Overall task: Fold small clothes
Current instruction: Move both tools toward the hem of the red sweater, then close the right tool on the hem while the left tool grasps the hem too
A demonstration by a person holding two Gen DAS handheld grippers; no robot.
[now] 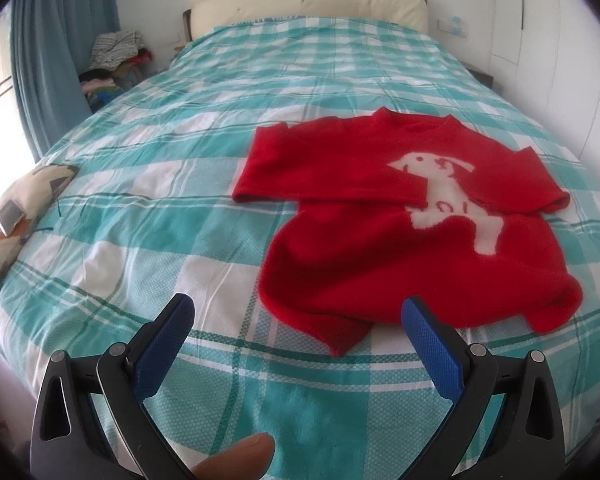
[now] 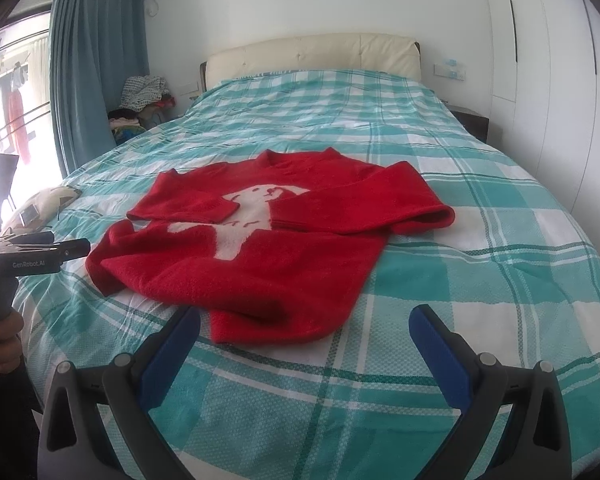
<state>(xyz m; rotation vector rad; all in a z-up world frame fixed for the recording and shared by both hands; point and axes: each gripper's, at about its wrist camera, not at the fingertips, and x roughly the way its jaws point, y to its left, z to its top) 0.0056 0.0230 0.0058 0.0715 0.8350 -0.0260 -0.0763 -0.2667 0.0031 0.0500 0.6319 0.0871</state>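
Observation:
A small red sweater (image 1: 380,248) with a white dog on the chest lies face up on the teal checked bed (image 1: 160,208); both sleeves are folded across the front. My left gripper (image 1: 298,316) hovers open just before the sweater's lower left hem corner, nothing between its blue pads. In the right wrist view the same sweater (image 2: 268,264) lies ahead and left, its hem near my open right gripper (image 2: 306,326), which holds nothing. The left gripper's body (image 2: 40,258) shows at the left edge of that view, held by a hand (image 2: 2,344).
A patterned cushion (image 1: 28,196) with a small flat device sits at the bed's left edge. A pile of clothes (image 1: 116,56) stands by the blue curtain (image 1: 56,40). A cream headboard (image 1: 308,4) is at the far end, white wardrobes (image 2: 548,80) on the right.

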